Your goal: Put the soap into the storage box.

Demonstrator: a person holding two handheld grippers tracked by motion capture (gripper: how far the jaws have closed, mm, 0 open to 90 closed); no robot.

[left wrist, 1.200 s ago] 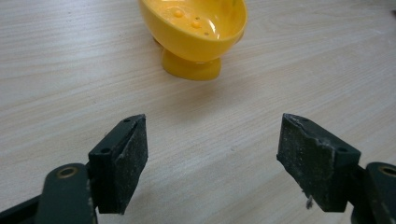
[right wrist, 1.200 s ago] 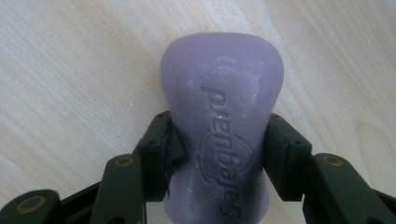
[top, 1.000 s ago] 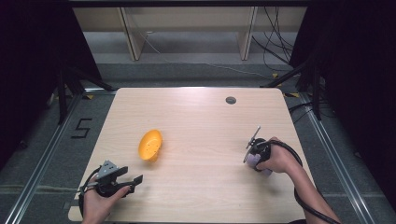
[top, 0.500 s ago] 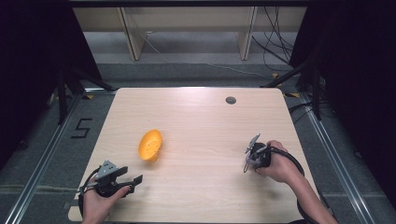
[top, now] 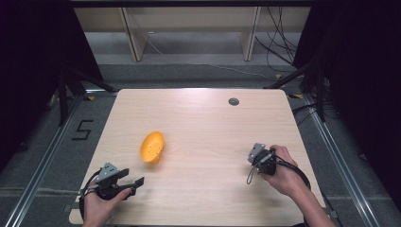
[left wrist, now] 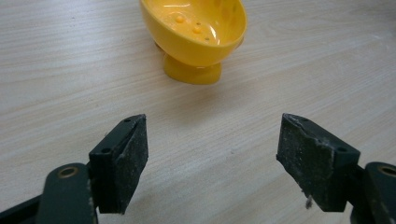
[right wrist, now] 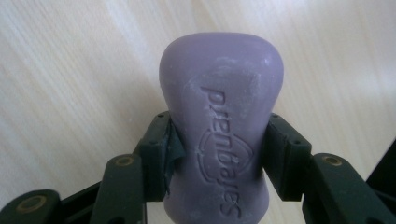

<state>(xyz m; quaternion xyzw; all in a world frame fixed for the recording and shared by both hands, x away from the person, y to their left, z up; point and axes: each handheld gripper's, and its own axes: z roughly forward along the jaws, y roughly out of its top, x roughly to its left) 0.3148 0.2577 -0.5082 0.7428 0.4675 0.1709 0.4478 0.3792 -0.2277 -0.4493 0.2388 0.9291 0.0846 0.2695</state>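
At the lower left of the high view your left gripper (top: 135, 182) lies low over the table (top: 203, 118), with your left hand (top: 97, 205) around its body and its jaws pointing toward the right of the frame. Those jaws stand wide apart with nothing between them; in the left gripper view you see bare wood between the two black pads (left wrist: 128, 163).

Just up and to the right of that gripper, left of the frame's centre, the yellow bowl (top: 152, 147) lies tipped on its side on the table, well clear of the jaws. In the left gripper view the bowl (left wrist: 196, 35) sits at the top centre, its round foot on the wood and its opening tilted up toward the top edge, with small holes showing inside it.

Near the top of the table, right of centre, there is a small dark round hole (top: 233, 101).

At the lower right of the high view your right hand (top: 283, 170) holds the right gripper (top: 250, 176), jaws pointing down and left in the frame. In the right gripper view these jaws are clamped on the waist of a purple bar of soap (right wrist: 222, 135), which stands up the middle of the frame with raised lettering on its face and pale wood behind it.
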